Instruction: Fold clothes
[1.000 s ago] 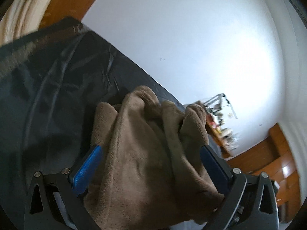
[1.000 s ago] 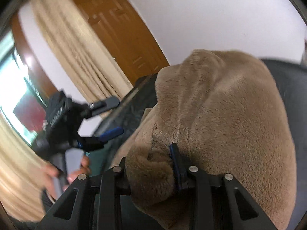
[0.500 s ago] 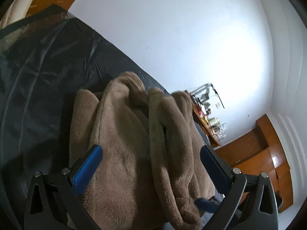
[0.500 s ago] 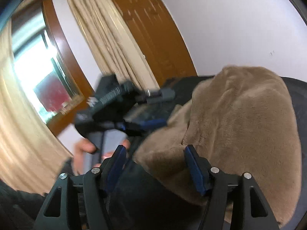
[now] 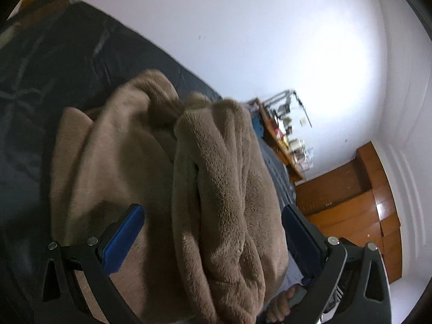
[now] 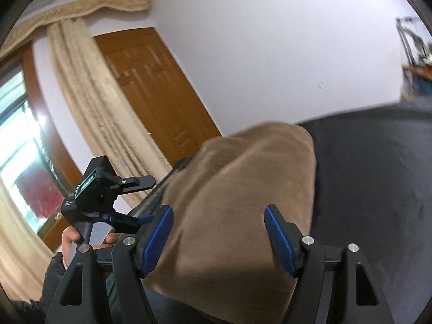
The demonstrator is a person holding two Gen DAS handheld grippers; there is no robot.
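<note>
A brown fleece garment [image 5: 151, 167] lies bunched in thick folds on a dark sheet [image 5: 40, 75]. It also shows in the right wrist view [image 6: 243, 202] as a smooth folded mound. My left gripper [image 5: 213, 232] is open, its blue pads wide apart on either side of a thick fold, not pinching it. My right gripper [image 6: 218, 232] is open, its pads apart over the near edge of the garment. The left gripper also appears in the right wrist view [image 6: 143, 199], held by a hand at the garment's left side.
The dark sheet [image 6: 378, 189] spreads to the right of the garment. A white wall [image 5: 270, 40] stands behind. A wooden door [image 6: 151, 86] and beige curtain [image 6: 89, 102] are at the left. A cluttered shelf [image 5: 286, 135] sits far right.
My right gripper let go of the garment edge it pinched one second ago and now stands open. Both grippers have drawn back a little, and the garment lies settled on the sheet.
</note>
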